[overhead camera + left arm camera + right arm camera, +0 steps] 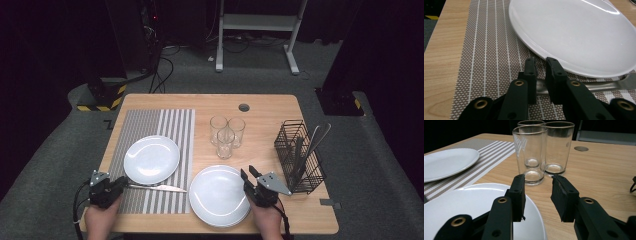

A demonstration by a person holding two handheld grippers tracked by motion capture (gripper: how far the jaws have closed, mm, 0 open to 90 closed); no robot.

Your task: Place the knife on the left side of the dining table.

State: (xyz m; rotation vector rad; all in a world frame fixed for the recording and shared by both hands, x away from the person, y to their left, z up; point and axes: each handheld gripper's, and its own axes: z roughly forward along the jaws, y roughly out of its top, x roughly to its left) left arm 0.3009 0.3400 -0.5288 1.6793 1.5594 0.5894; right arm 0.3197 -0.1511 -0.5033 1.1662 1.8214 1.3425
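Observation:
A white plate [151, 159] [574, 32] lies on a striped placemat [170, 125] [486, 50]. Just in front of it lies a table knife [157, 188] [599, 85], flat on the mat. My left gripper [122, 181] [541, 61] hovers low over the knife's handle end, open by a narrow gap; the handle runs under the right-hand jaw. At the front centre sits a stack of white plates [220, 195] [461, 205]. My right gripper [248, 172] [538, 177] is open and empty at the stack's right edge, pointing at three clear glasses [226, 132] [531, 152].
A black wire cutlery basket [299, 155] holding several utensils stands at the right of the table. A round cable hole [244, 107] [581, 148] sits near the far edge. Bare wood lies between the glasses and the basket.

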